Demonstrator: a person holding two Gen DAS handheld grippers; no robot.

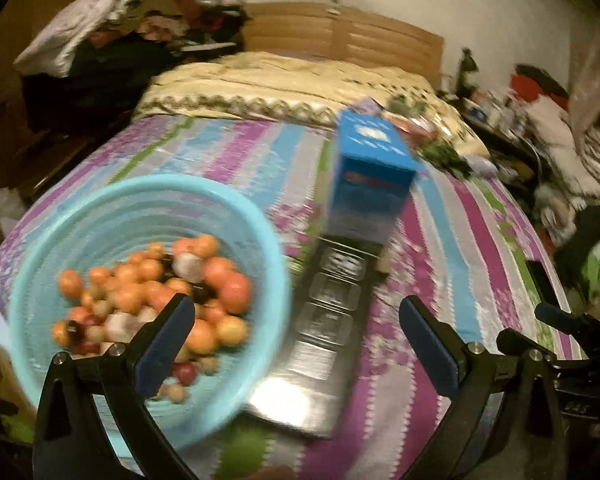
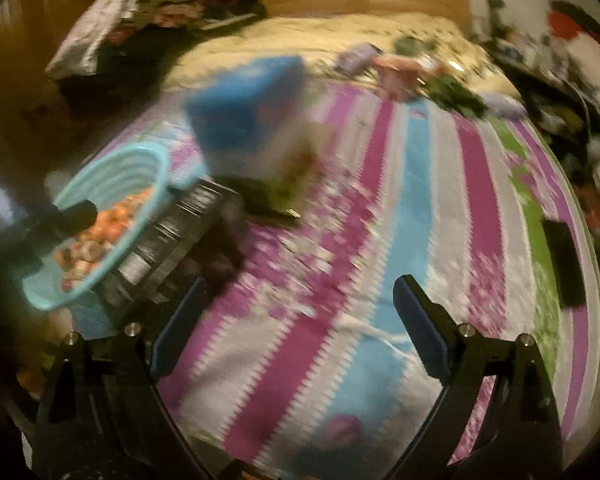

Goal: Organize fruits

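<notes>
Both grippers I'm steering hang over the bed; the left gripper (image 1: 296,320) has its jaws spread wide with nothing between them, and the right gripper (image 2: 298,306) is likewise wide apart and empty. Under and beyond both lies the striped cover (image 1: 440,240); in the left view the blue bowl (image 1: 100,208) sits ahead and to the left, its near rim behind my left finger (image 1: 168,340); a dark tray (image 1: 320,344) with clear compartments runs straight ahead between the fingers, just right of the bowl; a blue box (image 1: 374,160) stands upright at its far end. Fruits (image 1: 156,292), mostly orange, some red and pale, are heaped inside the bowl. Everything in the right view is heavily blurred.
</notes>
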